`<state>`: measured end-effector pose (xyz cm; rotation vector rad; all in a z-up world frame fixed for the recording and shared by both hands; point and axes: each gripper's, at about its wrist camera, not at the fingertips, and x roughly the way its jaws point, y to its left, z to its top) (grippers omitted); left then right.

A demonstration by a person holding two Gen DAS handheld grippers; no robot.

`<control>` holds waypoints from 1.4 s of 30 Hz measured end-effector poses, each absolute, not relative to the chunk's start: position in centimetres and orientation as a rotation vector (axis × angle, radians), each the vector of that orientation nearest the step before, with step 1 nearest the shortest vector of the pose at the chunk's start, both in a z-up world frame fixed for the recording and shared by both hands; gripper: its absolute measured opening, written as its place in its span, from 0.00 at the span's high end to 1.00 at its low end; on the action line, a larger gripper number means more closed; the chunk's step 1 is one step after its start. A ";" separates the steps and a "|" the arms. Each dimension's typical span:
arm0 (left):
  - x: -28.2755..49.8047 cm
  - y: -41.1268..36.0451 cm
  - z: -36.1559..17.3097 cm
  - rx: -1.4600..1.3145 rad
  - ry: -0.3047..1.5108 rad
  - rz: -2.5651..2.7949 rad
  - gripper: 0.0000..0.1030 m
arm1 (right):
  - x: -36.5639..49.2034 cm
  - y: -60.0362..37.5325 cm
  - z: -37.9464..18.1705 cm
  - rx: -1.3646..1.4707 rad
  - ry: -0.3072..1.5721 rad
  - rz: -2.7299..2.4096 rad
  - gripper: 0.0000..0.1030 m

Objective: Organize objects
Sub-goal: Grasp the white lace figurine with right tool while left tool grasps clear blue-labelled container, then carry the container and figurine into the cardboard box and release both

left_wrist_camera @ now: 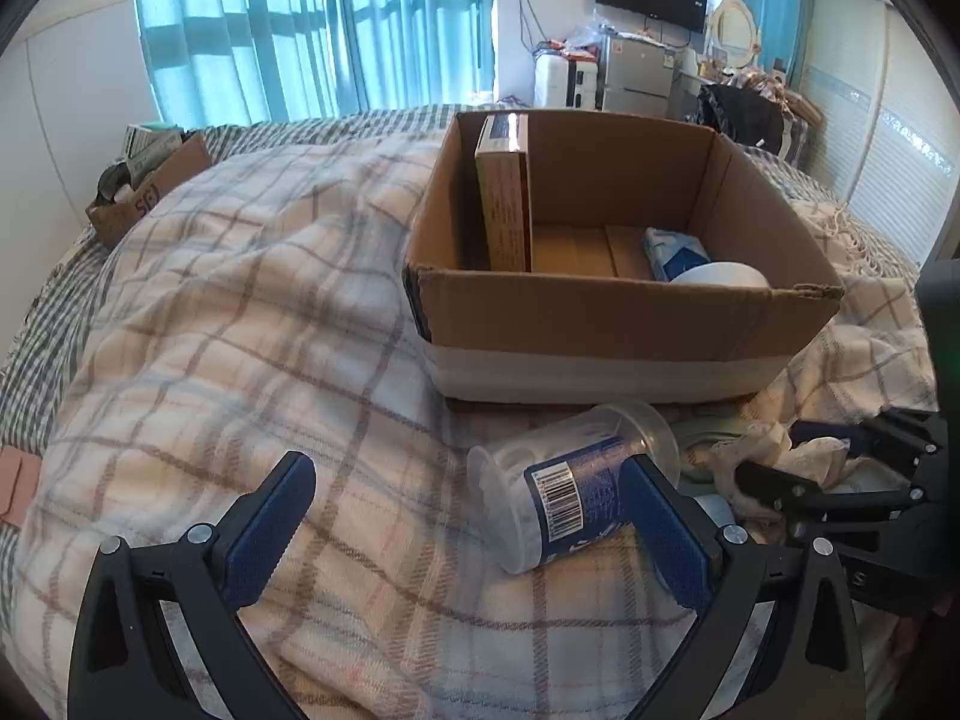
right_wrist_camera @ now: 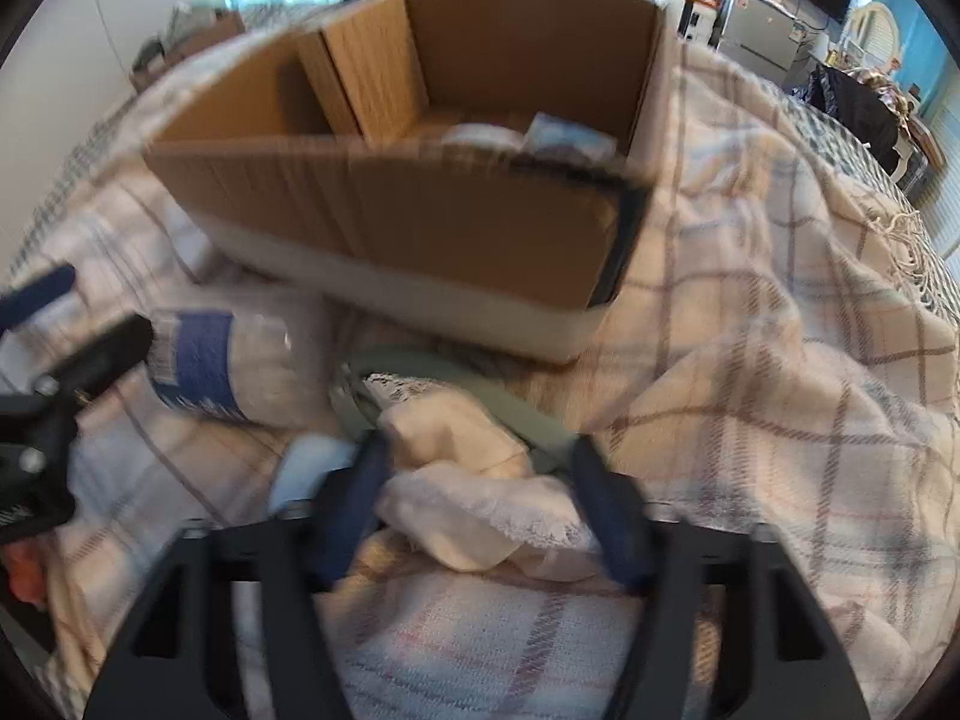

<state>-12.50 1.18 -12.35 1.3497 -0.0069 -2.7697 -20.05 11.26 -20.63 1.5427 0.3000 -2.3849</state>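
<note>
An open cardboard box stands on the plaid blanket; it holds an upright orange carton, a blue-white packet and a white bowl. A clear plastic jar with a blue label lies on its side before the box, also in the right wrist view. My left gripper is open, its right finger beside the jar. My right gripper is closing around a cream lace-edged cloth, which shows in the left wrist view too. The box shows blurred in the right wrist view.
A grey-green strap or garment lies under the cloth. A second small cardboard box with items sits at the bed's far left. Curtains, a fridge and a TV are beyond the bed.
</note>
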 end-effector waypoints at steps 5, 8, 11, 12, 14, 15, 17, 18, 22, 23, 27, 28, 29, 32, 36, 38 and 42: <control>-12.6 1.9 -12.5 1.399 -0.005 -2.745 0.00 | -18.8 12.2 -17.6 1.439 0.275 -2.471 0.82; -12.6 2.8 -12.3 1.406 0.019 -2.732 0.00 | -17.8 13.1 -14.9 1.346 0.267 -2.544 0.82; -12.9 3.9 -12.1 1.379 0.094 -2.724 0.00 | -17.5 14.0 -12.5 1.274 0.249 -2.604 0.82; -13.2 4.4 -12.3 1.386 0.107 -2.717 0.00 | -17.5 14.3 -12.0 1.254 0.246 -2.623 0.82; -13.8 5.4 -12.9 1.402 0.093 -2.698 0.00 | -17.8 14.9 -11.5 1.238 0.240 -2.647 0.82; -14.3 6.1 -13.4 1.416 0.065 -2.687 0.00 | -18.0 15.1 -11.6 1.239 0.234 -2.650 0.82; -14.8 6.8 -13.9 1.416 0.036 -2.674 0.00 | -18.3 15.7 -12.3 1.258 0.207 -2.642 0.82; -15.1 7.2 -14.2 1.399 0.025 -2.669 0.00 | -18.2 16.0 -12.8 1.272 0.196 -2.634 0.82; -16.1 7.6 -15.3 1.387 -0.049 -2.615 0.00 | -18.5 16.1 -14.4 1.316 0.177 -2.598 0.82; -16.3 7.5 -15.7 1.389 -0.059 -2.596 0.00 | -18.5 16.2 -14.6 1.317 0.174 -2.595 0.82; -16.9 6.6 -17.1 1.426 -0.027 -2.562 0.00 | -18.4 16.0 -15.0 1.312 0.166 -2.582 0.82; -16.9 6.5 -17.3 1.439 -0.014 -2.565 0.01 | -18.4 16.1 -15.0 1.314 0.166 -2.582 0.82; -16.8 6.3 -17.4 1.457 0.006 -2.571 0.06 | -18.3 16.1 -15.1 1.315 0.164 -2.583 0.82; -16.3 6.0 -17.0 1.467 0.040 -2.610 0.07 | -18.2 16.1 -15.0 1.314 0.162 -2.591 0.82; -14.9 5.8 -15.9 1.462 0.035 -2.657 0.08 | -17.6 15.7 -14.5 1.304 0.180 -2.598 0.82; -13.9 5.5 -15.0 1.458 0.051 -2.684 0.08 | -17.1 15.5 -14.0 1.292 0.182 -2.598 0.82; -11.6 4.7 -12.1 1.412 0.081 -2.759 0.08 | -15.9 15.1 -12.1 1.245 0.165 -2.608 0.82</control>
